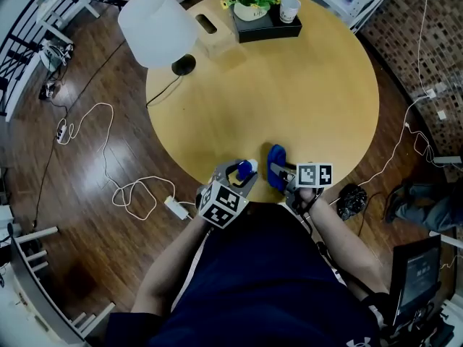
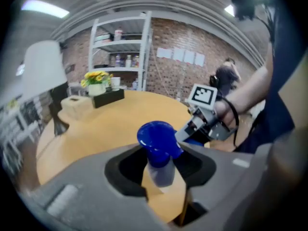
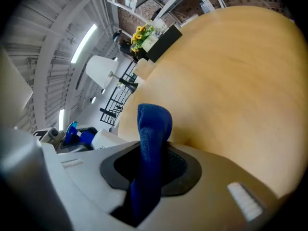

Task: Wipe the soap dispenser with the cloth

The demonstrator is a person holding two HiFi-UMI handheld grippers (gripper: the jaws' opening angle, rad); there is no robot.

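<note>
The soap dispenser (image 1: pixel 247 168), a white bottle with a blue pump head, is held over the near edge of the round wooden table (image 1: pixel 304 100). My left gripper (image 1: pixel 239 176) is shut on it, and in the left gripper view the bottle (image 2: pixel 159 150) stands between the jaws with the pump head on top. Just to its right, my right gripper (image 1: pixel 284 176) is shut on a blue cloth (image 1: pixel 276 165). In the right gripper view the cloth (image 3: pixel 151 143) sticks up from the jaws as a folded strip, with the dispenser (image 3: pixel 94 138) close at the left. Cloth and bottle are a little apart.
On the far side of the table are a white-shaded lamp (image 1: pixel 155 26), a wooden tissue box (image 1: pixel 208 29), and a black tray (image 1: pixel 264 26) with sunflowers and a cup (image 1: pixel 289 9). White cables and a power strip (image 1: pixel 176 207) lie on the wooden floor at the left.
</note>
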